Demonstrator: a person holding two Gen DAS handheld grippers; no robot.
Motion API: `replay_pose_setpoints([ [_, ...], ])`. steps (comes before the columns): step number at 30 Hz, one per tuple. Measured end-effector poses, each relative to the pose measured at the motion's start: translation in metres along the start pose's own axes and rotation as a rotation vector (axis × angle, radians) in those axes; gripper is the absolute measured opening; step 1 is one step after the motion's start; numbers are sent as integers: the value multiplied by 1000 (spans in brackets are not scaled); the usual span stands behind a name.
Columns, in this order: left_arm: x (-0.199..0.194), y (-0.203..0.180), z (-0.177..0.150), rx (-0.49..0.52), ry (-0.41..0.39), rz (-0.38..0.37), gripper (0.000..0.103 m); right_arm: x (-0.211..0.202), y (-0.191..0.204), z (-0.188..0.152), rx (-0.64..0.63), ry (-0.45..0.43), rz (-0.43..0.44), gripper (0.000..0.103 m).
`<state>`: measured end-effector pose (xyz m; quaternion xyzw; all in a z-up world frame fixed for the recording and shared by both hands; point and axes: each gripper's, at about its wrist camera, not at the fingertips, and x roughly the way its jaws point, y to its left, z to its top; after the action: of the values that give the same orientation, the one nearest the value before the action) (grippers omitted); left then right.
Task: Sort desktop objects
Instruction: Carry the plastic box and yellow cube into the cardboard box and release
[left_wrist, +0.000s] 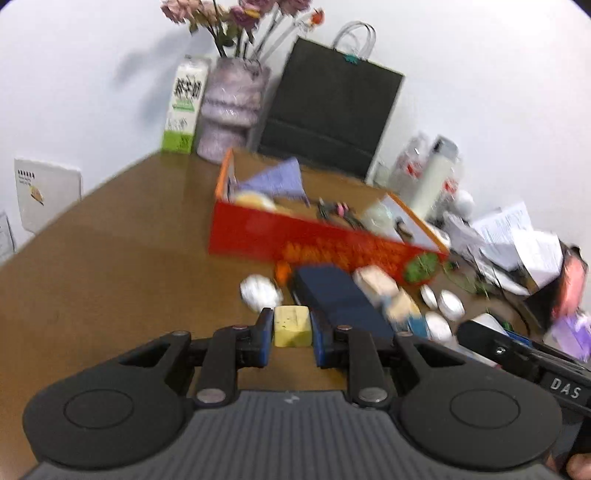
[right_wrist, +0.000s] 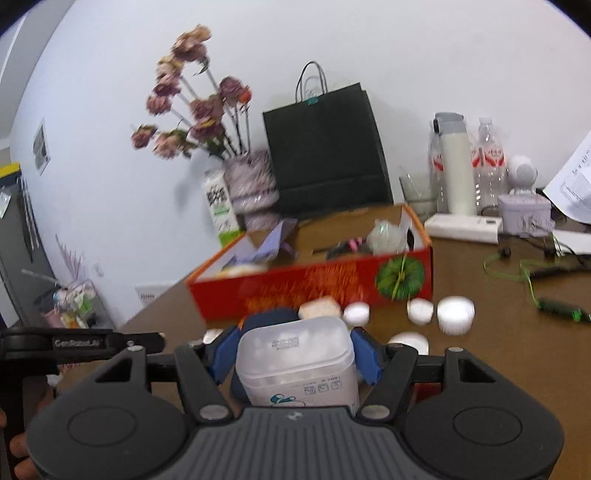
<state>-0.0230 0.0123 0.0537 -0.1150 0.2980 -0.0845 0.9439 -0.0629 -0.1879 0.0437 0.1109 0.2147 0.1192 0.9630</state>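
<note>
Both tools are loaded: the left gripper (left_wrist: 293, 326) pinches a small yellow block (left_wrist: 291, 326) between its blue pads, and the right gripper (right_wrist: 295, 354) clamps a translucent plastic container (right_wrist: 297, 365) by its sides, both above the brown desk (left_wrist: 110, 258). The red box (left_wrist: 295, 240), already holding sorted items, lies just ahead of both. Loose white caps (right_wrist: 456, 314), a dark blue case (left_wrist: 340, 295) and a tan eraser-like piece (left_wrist: 373, 280) sit in front of its near wall. The smooth container could slip from the 2 pads if the hand tilts, and a low approach could knock the box wall or scatter the caps.
</note>
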Motion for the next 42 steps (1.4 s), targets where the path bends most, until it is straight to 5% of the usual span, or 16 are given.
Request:
replay_pose_setpoints([
  [12, -30, -9, -49, 42, 14, 73, 22, -45, 17, -28, -2, 14, -69, 65],
  [28, -14, -5, -54, 30, 18, 64, 22, -15, 9, -41, -33, 88, -135, 65],
  [32, -16, -9, -9, 54, -71, 23, 22, -20, 10, 5, -36, 55, -73, 65],
  [36, 27, -14, 74, 54, -86, -27, 22, 11, 2, 89, -97, 43, -67, 65],
  [39, 88, -27, 127, 91, -80, 32, 22, 92, -19, 158, -66, 227, -90, 66],
  [42, 164, -28, 158, 41, 56, 47, 22, 200, -42, 196, -63, 510, -198, 66],
])
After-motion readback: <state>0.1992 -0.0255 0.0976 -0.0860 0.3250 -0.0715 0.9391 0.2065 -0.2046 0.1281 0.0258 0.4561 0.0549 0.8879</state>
